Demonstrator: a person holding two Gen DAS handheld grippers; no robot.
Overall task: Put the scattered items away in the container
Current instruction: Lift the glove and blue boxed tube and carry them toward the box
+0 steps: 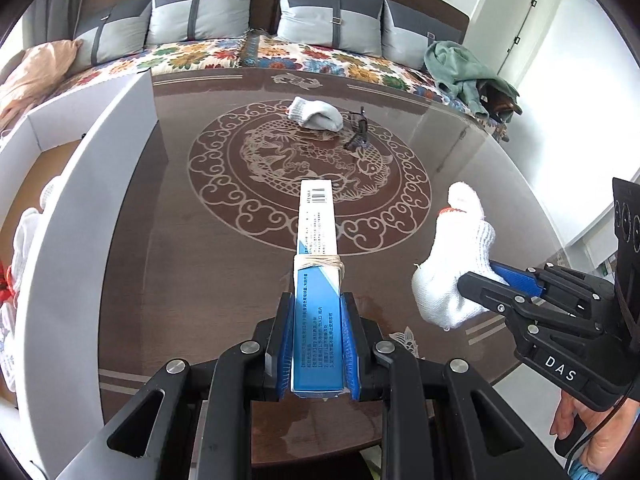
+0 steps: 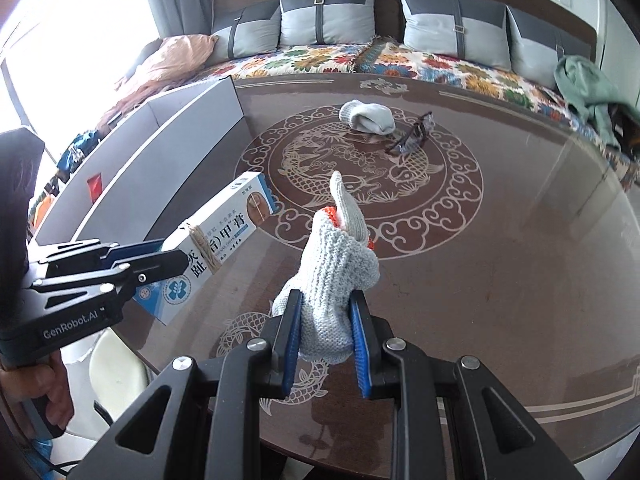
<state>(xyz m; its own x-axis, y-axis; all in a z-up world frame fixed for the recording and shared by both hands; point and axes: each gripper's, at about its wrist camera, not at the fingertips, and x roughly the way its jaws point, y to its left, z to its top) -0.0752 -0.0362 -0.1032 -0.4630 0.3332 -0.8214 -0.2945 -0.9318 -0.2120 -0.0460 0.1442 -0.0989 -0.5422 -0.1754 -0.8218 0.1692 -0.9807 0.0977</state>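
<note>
Both views are bright with daylight. In the right wrist view the window (image 2: 60,40) at the upper left of the frame is overexposed to plain white. The glossy desk (image 1: 460,152) shows pale glare toward its upper right. Shadows are soft. The fisheye lens bends straight edges and leaves dark corners. Focus is sharp, with no motion blur.

A dark brown table (image 1: 460,184) bears a pale round medallion of fish and curling clouds. The box (image 1: 316,280) is blue and white with black print; the knitted glove (image 2: 336,276) is white with an orange trim. The container (image 2: 188,128) is grey-white. The sofa cover (image 2: 432,64) shows multicoloured flowers
</note>
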